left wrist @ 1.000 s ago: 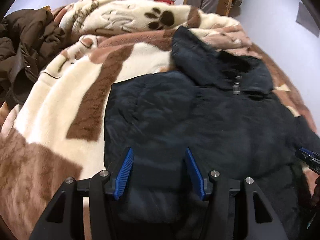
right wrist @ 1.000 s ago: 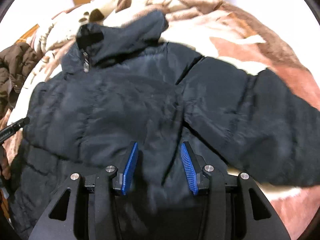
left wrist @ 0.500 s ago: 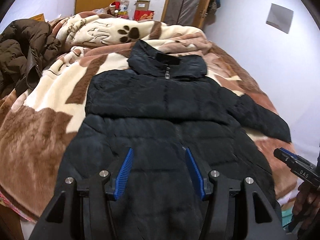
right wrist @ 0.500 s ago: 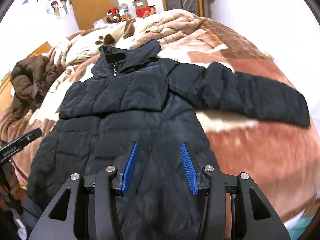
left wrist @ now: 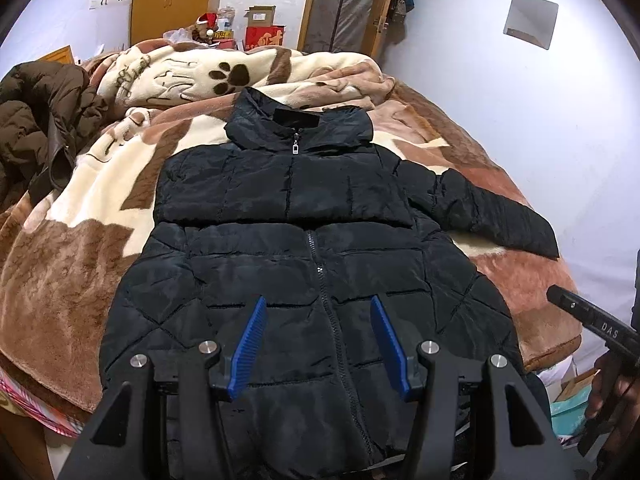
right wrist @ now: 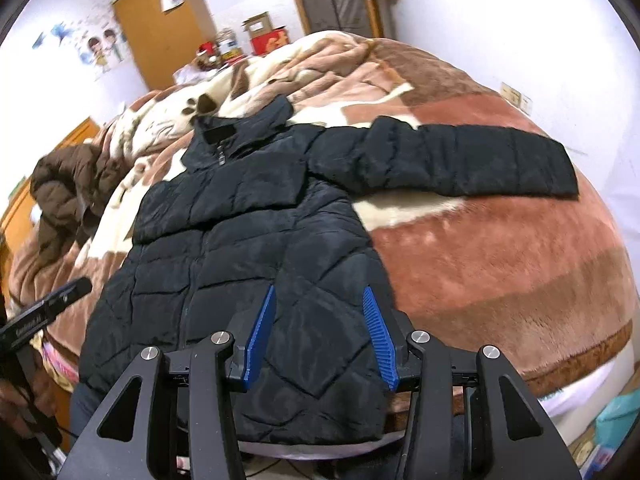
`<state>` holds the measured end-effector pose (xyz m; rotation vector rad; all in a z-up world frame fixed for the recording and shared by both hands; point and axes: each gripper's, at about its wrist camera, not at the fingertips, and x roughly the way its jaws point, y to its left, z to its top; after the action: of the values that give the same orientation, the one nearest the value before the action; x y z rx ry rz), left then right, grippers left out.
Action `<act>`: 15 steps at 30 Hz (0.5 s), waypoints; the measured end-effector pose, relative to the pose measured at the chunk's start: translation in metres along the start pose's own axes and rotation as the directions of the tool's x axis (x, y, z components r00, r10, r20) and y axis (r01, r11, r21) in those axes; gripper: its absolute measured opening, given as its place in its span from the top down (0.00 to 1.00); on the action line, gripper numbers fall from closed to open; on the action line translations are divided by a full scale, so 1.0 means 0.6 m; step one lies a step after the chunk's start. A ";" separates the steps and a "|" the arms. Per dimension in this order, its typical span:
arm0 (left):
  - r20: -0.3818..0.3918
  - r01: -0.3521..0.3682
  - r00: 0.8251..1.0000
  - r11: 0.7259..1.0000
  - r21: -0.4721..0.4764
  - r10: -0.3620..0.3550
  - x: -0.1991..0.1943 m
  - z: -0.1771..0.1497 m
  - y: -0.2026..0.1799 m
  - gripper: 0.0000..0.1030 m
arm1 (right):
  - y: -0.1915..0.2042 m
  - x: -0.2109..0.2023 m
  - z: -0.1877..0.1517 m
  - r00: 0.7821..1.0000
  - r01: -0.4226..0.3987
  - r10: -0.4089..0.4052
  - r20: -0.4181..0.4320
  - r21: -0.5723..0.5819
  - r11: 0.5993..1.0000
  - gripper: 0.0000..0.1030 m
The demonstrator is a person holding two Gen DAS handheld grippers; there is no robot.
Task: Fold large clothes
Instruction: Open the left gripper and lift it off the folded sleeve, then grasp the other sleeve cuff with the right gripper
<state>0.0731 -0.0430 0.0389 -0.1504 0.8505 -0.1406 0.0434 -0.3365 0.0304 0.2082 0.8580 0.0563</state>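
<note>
A black puffer jacket (left wrist: 320, 240) lies front up and zipped on the bed, its collar (left wrist: 296, 128) at the far end. One sleeve (left wrist: 280, 192) is folded across the chest. The other sleeve (right wrist: 460, 160) stretches out flat to the right. My left gripper (left wrist: 318, 300) hovers above the lower front of the jacket, open, with nothing between its blue pads (left wrist: 250, 344). My right gripper (right wrist: 320, 289) hangs over the jacket's lower right part (right wrist: 320, 340). Its jaws are opening and press on nothing.
A brown and cream fleece blanket (left wrist: 80, 260) covers the bed. A brown puffer coat (left wrist: 36, 120) is heaped at the left. Boxes (left wrist: 264, 32) and a wooden wardrobe (left wrist: 168, 0) stand beyond the bed. The bed's near edge (right wrist: 580, 384) drops to the floor.
Both grippers have drawn back and risen from close over the jacket, so the whole jacket now shows. The right jaws stand slightly wider. The jacket has stayed in place.
</note>
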 end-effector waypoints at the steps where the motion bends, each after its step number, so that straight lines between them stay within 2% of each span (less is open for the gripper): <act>1: 0.000 0.000 1.000 1.000 -0.002 0.000 0.001 0.000 0.000 0.45 | -0.005 -0.002 0.000 1.000 0.002 -0.002 0.004 0.004 1.000 0.53; 5: -0.016 -0.009 1.000 1.000 -0.018 0.009 0.012 0.005 0.002 0.44 | -0.034 0.003 0.008 1.000 0.004 -0.004 0.007 0.041 0.999 0.48; 15: -0.043 -0.048 0.998 0.999 -0.017 0.047 0.080 0.046 0.008 0.44 | -0.159 0.061 0.047 0.998 0.067 -0.069 0.002 0.203 0.977 0.47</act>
<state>0.1257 -0.0452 0.0204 -0.1447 0.8970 -0.0917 0.0854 -0.4295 0.0013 0.3695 0.8616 -0.0967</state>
